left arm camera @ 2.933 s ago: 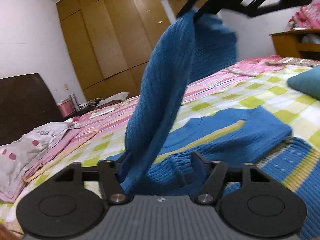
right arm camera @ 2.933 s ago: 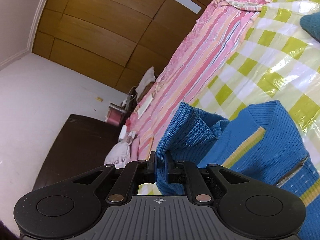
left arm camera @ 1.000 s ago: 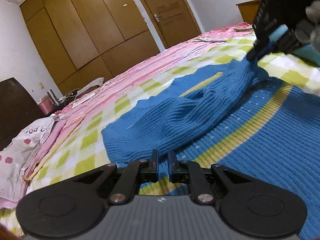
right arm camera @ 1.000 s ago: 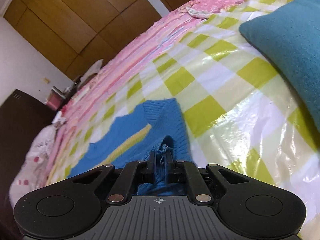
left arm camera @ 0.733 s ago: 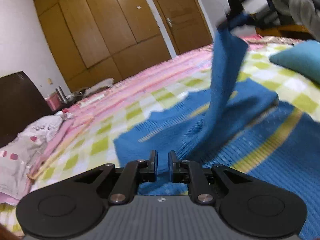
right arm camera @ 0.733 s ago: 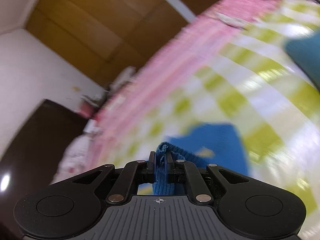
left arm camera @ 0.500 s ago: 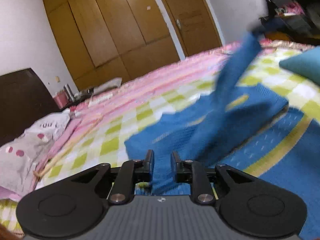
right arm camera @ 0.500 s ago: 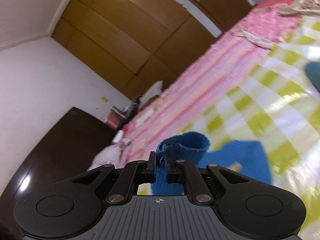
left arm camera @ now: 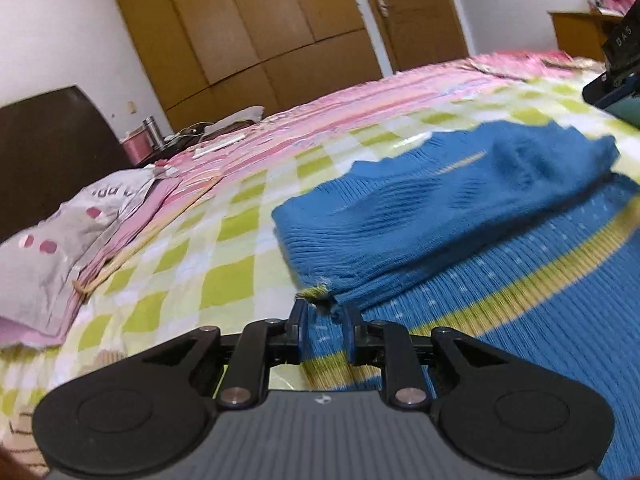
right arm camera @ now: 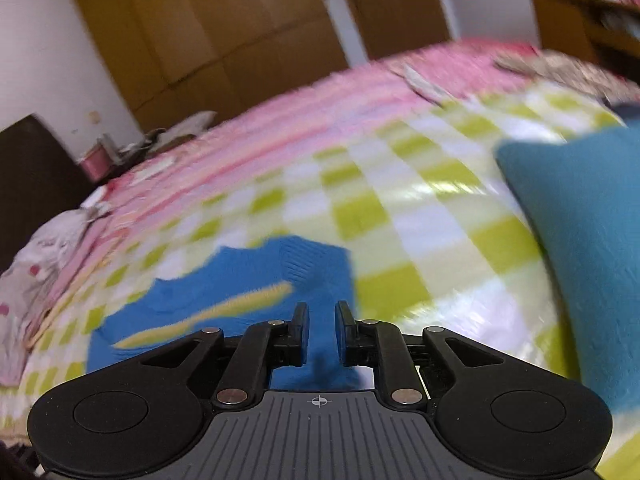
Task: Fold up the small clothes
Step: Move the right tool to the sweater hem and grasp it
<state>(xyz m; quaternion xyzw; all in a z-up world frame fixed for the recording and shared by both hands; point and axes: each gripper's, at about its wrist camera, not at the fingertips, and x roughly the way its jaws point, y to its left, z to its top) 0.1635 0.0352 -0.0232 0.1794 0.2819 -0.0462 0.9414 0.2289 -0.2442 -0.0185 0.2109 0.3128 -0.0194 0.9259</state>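
A blue knit sweater (left arm camera: 500, 280) with a yellow stripe lies flat on the checked bed cover (left arm camera: 224, 264). One sleeve (left arm camera: 440, 208) lies folded across its body. My left gripper (left arm camera: 323, 320) hovers low at the sweater's near hem, jaws slightly apart, with no cloth pinched between them. In the right wrist view, my right gripper (right arm camera: 322, 318) is above the sweater (right arm camera: 248, 280). Its jaws are opening and nothing is between them; the blue knit shows through the gap below. Part of the right gripper's black body (left arm camera: 620, 52) shows at the far right of the left wrist view.
A teal cushion (right arm camera: 580, 240) lies on the bed just right of the sweater. A grey pillow with pink dots (left arm camera: 48, 248) and a dark headboard (left arm camera: 48, 140) are at the left. Pink striped bedding (left arm camera: 360, 108) and wooden wardrobes (left arm camera: 260, 20) are beyond.
The right gripper lifted the sleeve it held, then let go; the sleeve now lies folded over the sweater. The left gripper's jaws parted a little and shifted along the hem.
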